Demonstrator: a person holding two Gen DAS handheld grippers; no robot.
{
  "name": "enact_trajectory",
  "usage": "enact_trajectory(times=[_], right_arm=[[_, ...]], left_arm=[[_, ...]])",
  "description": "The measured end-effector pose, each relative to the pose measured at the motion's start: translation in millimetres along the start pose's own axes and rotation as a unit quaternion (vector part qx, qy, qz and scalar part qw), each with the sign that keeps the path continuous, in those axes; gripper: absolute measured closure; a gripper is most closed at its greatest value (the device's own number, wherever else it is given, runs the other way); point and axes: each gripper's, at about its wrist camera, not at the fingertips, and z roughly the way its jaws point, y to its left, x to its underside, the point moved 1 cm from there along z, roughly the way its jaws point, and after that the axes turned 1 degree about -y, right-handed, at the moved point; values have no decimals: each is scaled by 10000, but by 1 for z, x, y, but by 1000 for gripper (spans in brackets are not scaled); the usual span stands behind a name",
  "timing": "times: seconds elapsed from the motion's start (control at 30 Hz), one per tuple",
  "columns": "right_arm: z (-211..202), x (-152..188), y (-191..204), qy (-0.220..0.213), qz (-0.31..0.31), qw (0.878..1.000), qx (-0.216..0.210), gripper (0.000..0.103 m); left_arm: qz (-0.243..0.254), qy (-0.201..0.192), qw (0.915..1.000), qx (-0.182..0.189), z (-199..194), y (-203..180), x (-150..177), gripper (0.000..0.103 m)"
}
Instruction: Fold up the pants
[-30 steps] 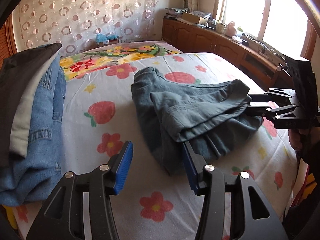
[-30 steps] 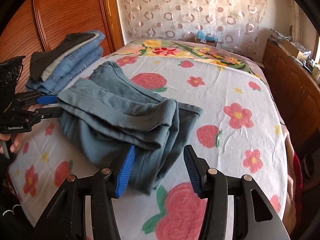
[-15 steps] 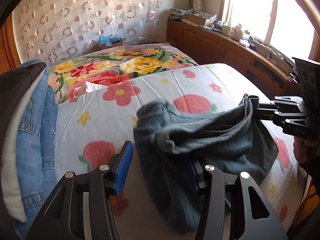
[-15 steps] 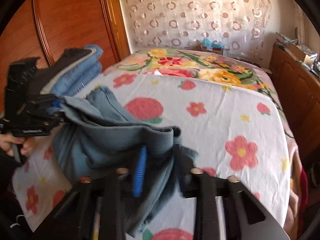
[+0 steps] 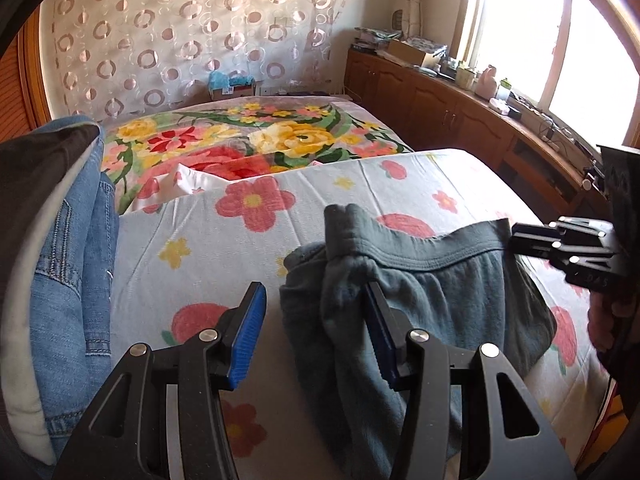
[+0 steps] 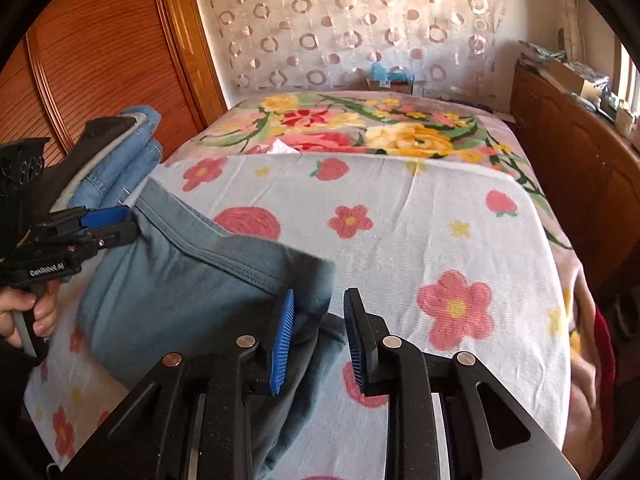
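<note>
1. Floral cotton sheet, white with red flowers and strawberries, covers the bed (image 5: pixel 280 248); everything else sits on it.
2. Grey-blue soft cotton pants (image 5: pixel 440 292) are bunched mid-bed. The stitched waistband is lifted off the sheet and strung between the two grippers, and the rest sags down to the bed.
3. Stack of folded blue denim with a dark garment on top (image 5: pixel 68 260) is at the bed's left edge, near the pants but not touching them.
4. Left gripper (image 5: pixel 314 292), black with blue pads:
   - The jaws are about half apart.
   - The left pad is bare with only sheet behind it.
   - Pants cloth is draped over and around the right finger and hides most of that pad.
   - The pads are not pinching the cloth; it hangs on one finger.
   - In the right wrist view its tips sit at the waistband's far corner.
5. Right gripper (image 6: pixel 320 298), same build:
   - The jaws stand at a narrow gap and have just been opening.
   - A pants corner wraps the left finger, and a fold of cloth shows low in the gap.
   - The right pad stands clear of the cloth, with sheet visible beside it, so nothing is clamped.
6. Hand (image 6: pixel 36 312) is wrapped round the left gripper's handle at the frame's left edge.
</note>
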Motion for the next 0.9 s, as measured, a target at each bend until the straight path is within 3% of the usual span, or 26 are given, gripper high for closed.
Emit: enact_trajectory(times=[0.07, 0.13, 0.17, 0.33, 0.6, 0.9], right_arm=[[-8, -1, 6, -63, -53, 10000, 39, 74], [-17, -2, 11, -101, -46, 9999, 65, 70], [-17, -2, 13, -113, -40, 9999, 84, 65], [-41, 3, 30, -355, -100, 9992, 158, 54], [-67, 13, 46, -607, -219, 9977, 223, 53], [-64, 23, 42, -569, -268, 9977, 262, 52]], left_arm=[[74, -12, 10000, 10, -4, -2, 2, 47], [116, -85, 9999, 42, -9, -6, 5, 27], [128, -135, 9998, 83, -13, -7, 7, 23], [126, -133, 9998, 113, -19, -10, 10, 23], [14, -126, 9999, 68, -27, -8, 21, 23], [-3, -1, 9999, 105, -31, -11, 38, 23]])
